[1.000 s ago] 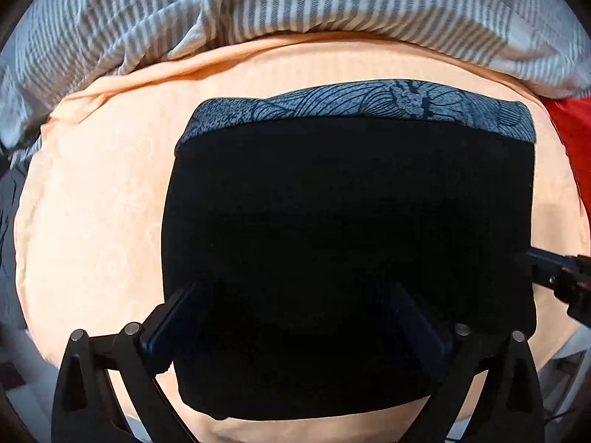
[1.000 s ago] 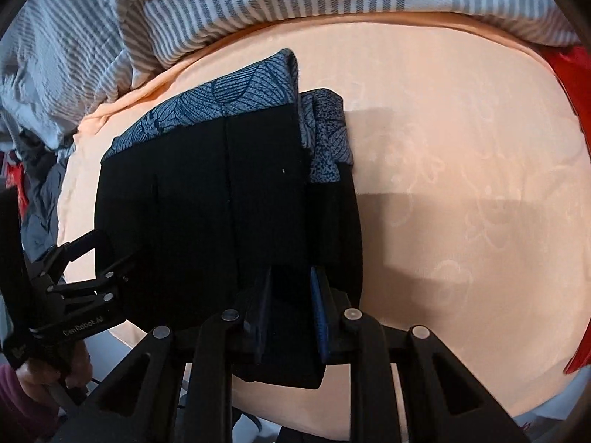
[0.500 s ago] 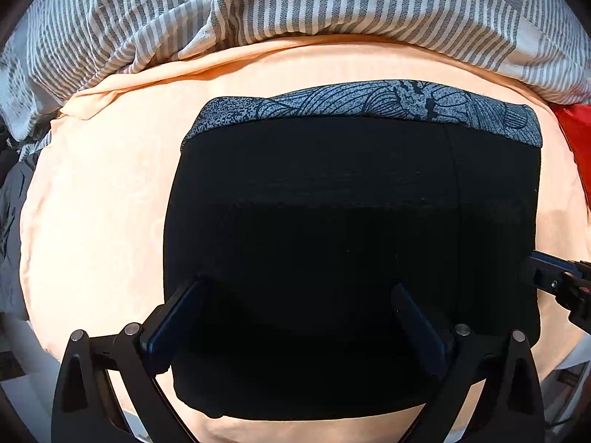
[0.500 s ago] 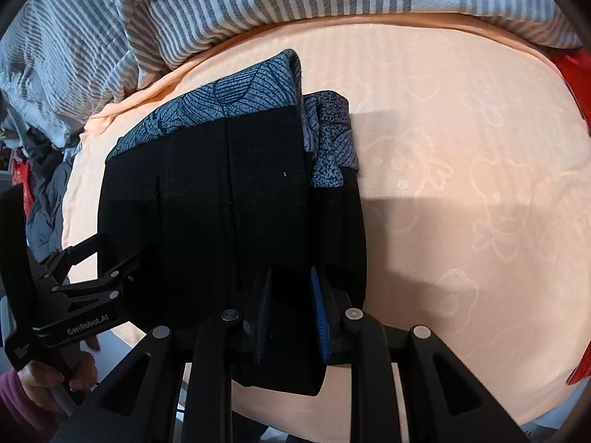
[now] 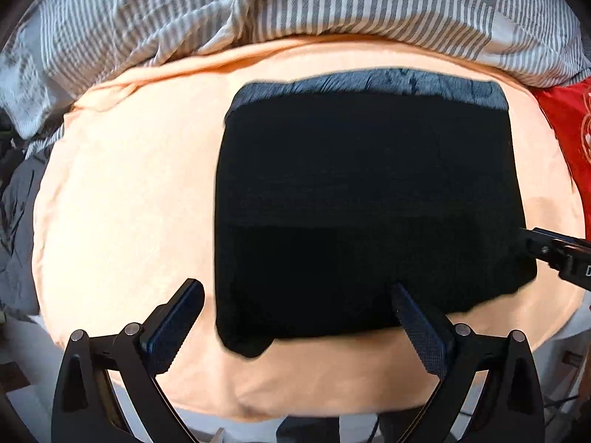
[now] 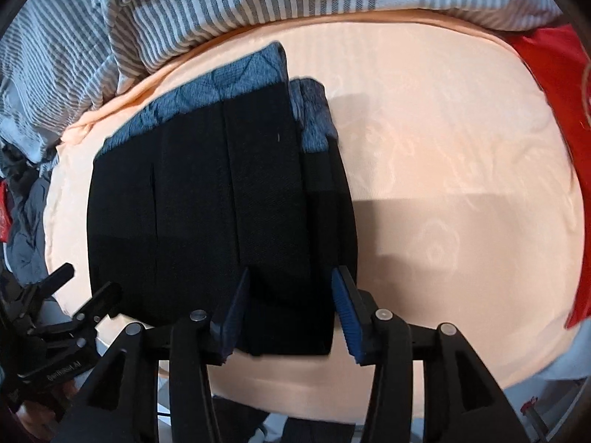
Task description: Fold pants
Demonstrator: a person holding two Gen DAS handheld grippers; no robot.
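The black pants [image 5: 365, 206] lie folded into a rectangle on the peach sheet [image 5: 122, 199], with a blue patterned band [image 5: 373, 81] along the far edge. My left gripper [image 5: 295, 306] is open, its fingers astride the near left corner of the fold, holding nothing. In the right wrist view the pants [image 6: 207, 199] lie left of centre. My right gripper [image 6: 290, 288] is open, its blue pads either side of the near right edge of the fold. Each gripper shows in the other's view: the right one [image 5: 554, 251] and the left one [image 6: 62, 310].
A grey-and-white striped duvet [image 5: 280, 3] is bunched along the far side. A red cloth [image 6: 550, 85] lies at the right edge. Dark clothes [image 5: 14, 221] sit off the left side. The near edge of the sheet drops off just below the grippers.
My right gripper has opened and let go of the pants' edge. My left gripper has shifted left and back, so the pants now sit right of centre in its view.
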